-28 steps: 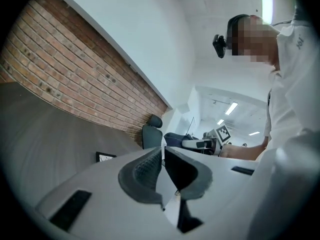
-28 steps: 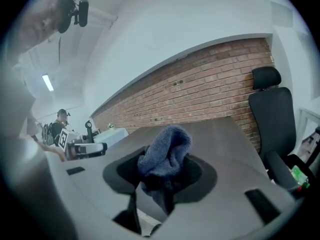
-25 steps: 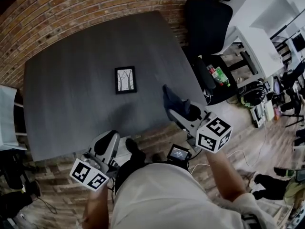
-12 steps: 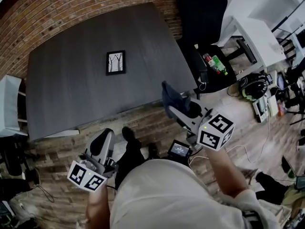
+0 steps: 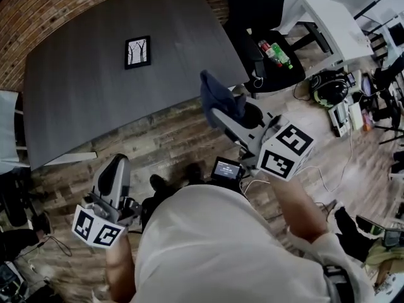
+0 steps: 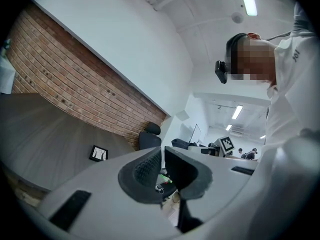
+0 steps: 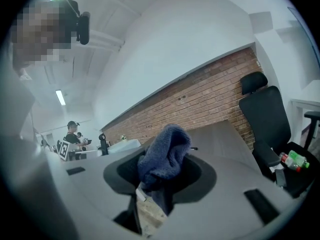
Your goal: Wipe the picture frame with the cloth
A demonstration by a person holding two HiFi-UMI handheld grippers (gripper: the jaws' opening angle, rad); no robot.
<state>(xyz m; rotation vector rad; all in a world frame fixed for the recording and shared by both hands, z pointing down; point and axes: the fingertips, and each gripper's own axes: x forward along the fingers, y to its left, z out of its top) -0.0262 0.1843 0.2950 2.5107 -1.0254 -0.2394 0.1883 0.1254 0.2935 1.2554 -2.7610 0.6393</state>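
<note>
The small black picture frame (image 5: 137,52) with a tree print lies flat on the dark grey table (image 5: 76,106), and shows far off as the frame (image 6: 98,153) in the left gripper view. A blue cloth (image 5: 216,100) is bunched between the jaws of my right gripper (image 5: 219,110), which is shut on it over the wooden floor, short of the table's near right corner. In the right gripper view the cloth (image 7: 166,155) hides the gripper's (image 7: 162,176) pads. My left gripper (image 5: 115,165) is shut and holds nothing, also over the floor in front of the table; its jaws meet at the gripper's (image 6: 162,165) tip.
A brick wall (image 5: 25,5) runs behind the table. A black office chair (image 5: 252,5) stands at its right end, with bottles (image 5: 273,52) on a dark seat and a white desk (image 5: 322,17) beyond. Headphones (image 5: 328,87) and cables lie on the floor. A white chair (image 5: 6,125) is at left.
Both grippers have drawn back from the table and now hang over the floor. The table and frame have slid up and left in the head view. The cloth stays in the right gripper.
</note>
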